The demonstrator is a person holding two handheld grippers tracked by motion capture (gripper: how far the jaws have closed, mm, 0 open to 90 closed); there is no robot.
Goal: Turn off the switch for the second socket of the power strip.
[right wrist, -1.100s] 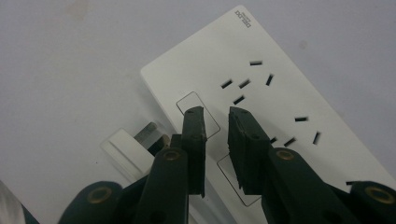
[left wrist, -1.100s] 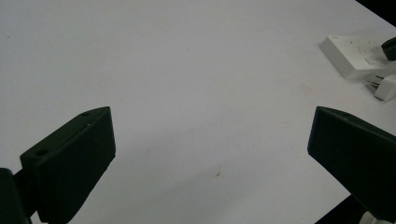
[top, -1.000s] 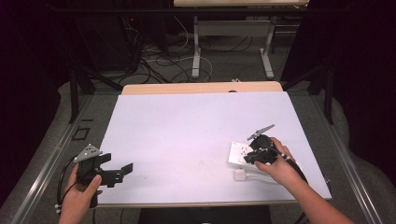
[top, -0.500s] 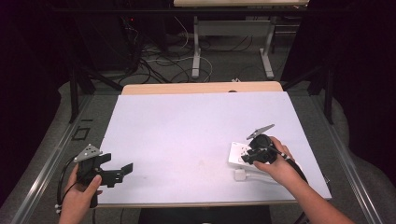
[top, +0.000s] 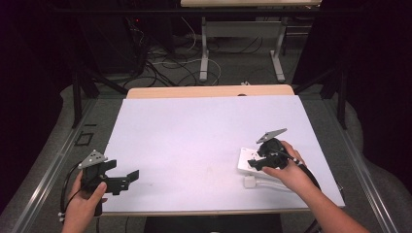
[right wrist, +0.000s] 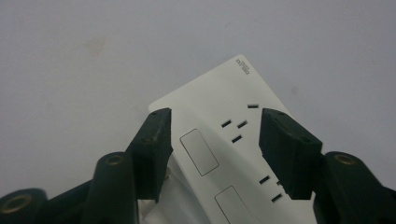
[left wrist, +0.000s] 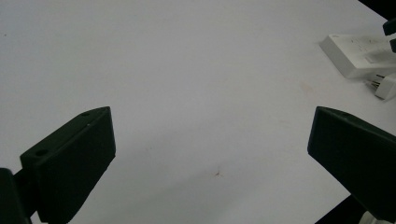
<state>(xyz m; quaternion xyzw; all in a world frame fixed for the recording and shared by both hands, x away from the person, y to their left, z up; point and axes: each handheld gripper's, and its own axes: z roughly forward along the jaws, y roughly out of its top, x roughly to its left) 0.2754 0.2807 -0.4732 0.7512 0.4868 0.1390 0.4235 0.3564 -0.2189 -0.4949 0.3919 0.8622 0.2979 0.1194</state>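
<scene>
My right tongs point(right wrist: 212, 140) open astride socket strip point(right wrist: 233, 154), plug point(top: 249, 182) just beside; left tongs point(left wrist: 210, 154) open over bare surface point(top: 194, 126).

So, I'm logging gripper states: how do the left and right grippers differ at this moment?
The left gripper has its jaws wide apart over bare table, holding nothing; the right gripper's jaws are narrower and straddle a white socket plate, though contact is unclear. The left sits at the table's near left edge, the right over the plate at the near right. Both are black and hand-held.
</scene>
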